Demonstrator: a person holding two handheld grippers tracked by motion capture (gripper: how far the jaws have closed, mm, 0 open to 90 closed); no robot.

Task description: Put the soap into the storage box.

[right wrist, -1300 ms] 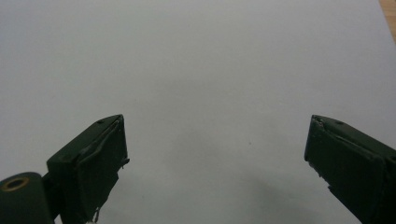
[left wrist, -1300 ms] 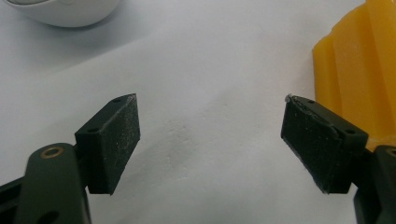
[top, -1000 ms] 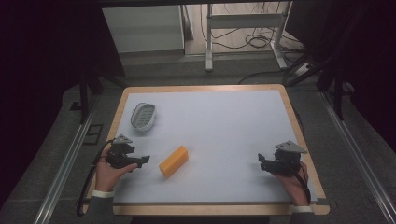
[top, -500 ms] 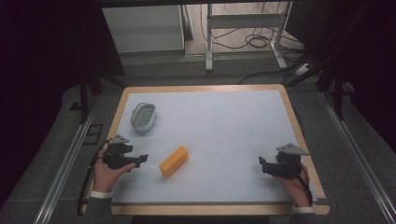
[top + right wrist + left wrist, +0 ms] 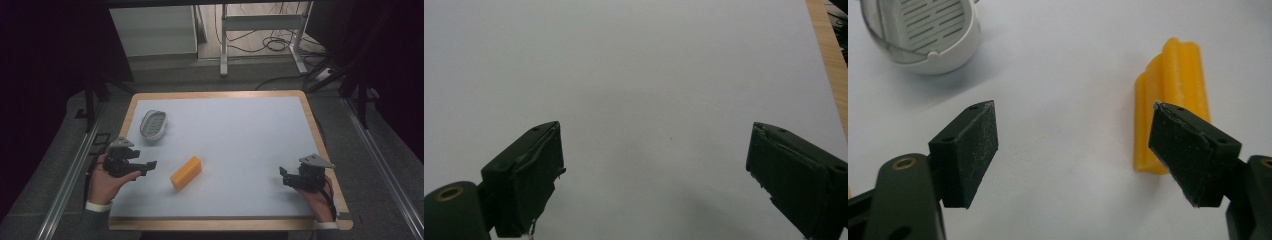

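Observation:
An orange ridged block [image 5: 186, 172] lies flat on the white table top, left of centre. In the left gripper view the orange block [image 5: 1170, 95] lies partly behind the right jaw. My left gripper [image 5: 150, 165] is open just left of the block, held by a hand at the table's left edge; its jaws [image 5: 1075, 150] stand wide apart with nothing between them. A white slotted soap dish [image 5: 153, 124] sits beyond it, and the dish [image 5: 923, 35] appears at top left. My right gripper [image 5: 282, 176] is open near the right front corner, its jaws [image 5: 654, 180] over bare table.
The white table top [image 5: 235, 135] has a wooden rim [image 5: 320, 135], which also appears as a wooden strip [image 5: 829, 65] at the right. Beyond the table stand a white cabinet [image 5: 152, 30] and a metal frame with cables [image 5: 260, 30] on the floor.
My left gripper has shifted slightly toward the orange block. The right gripper has dropped back a little toward the front edge. The block and dish have not moved.

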